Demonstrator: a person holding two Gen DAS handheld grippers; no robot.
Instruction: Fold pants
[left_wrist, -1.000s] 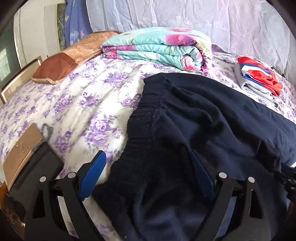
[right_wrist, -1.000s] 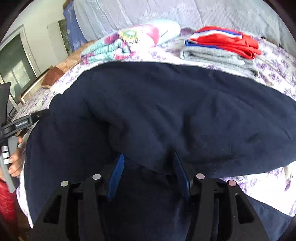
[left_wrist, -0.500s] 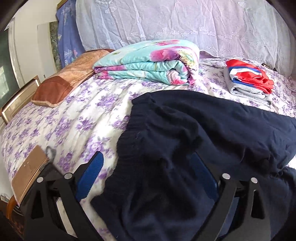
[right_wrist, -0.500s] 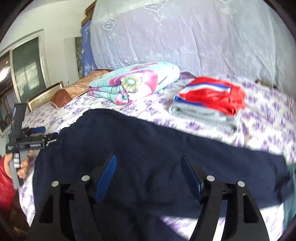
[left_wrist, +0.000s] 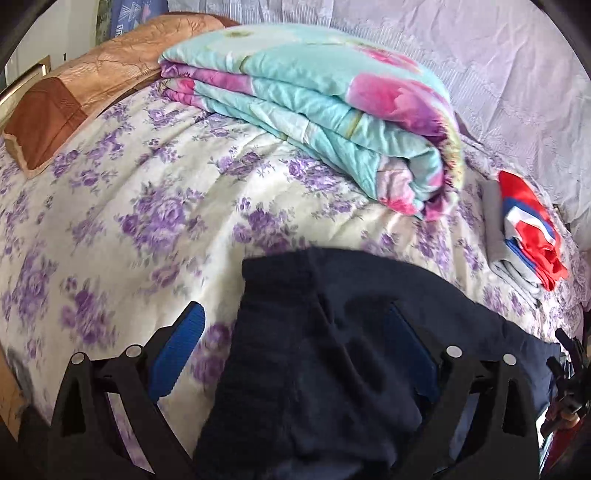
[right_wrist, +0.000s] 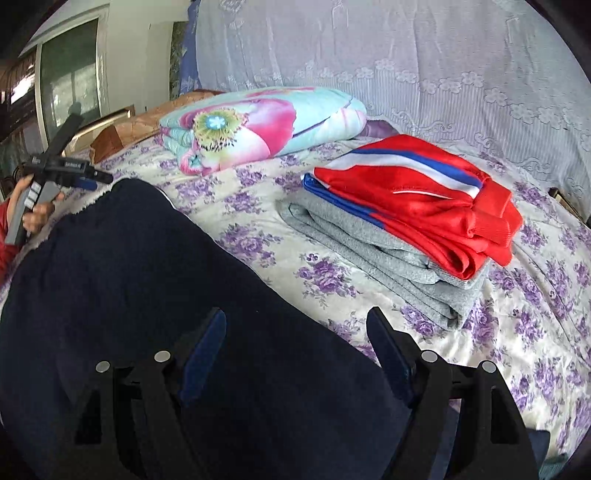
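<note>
The dark navy pants (left_wrist: 332, 354) lie on the flowered bedsheet (left_wrist: 147, 192), ribbed waistband toward the left wrist view. My left gripper (left_wrist: 295, 332) is open, its jaws wide apart over the waistband, not clamped on it. In the right wrist view the pants (right_wrist: 147, 280) spread along the bed and my right gripper (right_wrist: 295, 332) is open above the cloth, holding nothing. The left gripper also shows in the right wrist view (right_wrist: 66, 170), held in a hand at the far left.
A folded turquoise and pink floral quilt (left_wrist: 332, 110) lies at the back. A folded stack of grey and red clothes (right_wrist: 406, 221) sits to the right. A brown pillow (left_wrist: 66, 99) lies at the left. A pale lace curtain (right_wrist: 406, 74) hangs behind.
Both grippers have lifted and tilted up from the pants. The right gripper, which had cloth bunched between its jaws a second ago, now hangs open over flat cloth.
</note>
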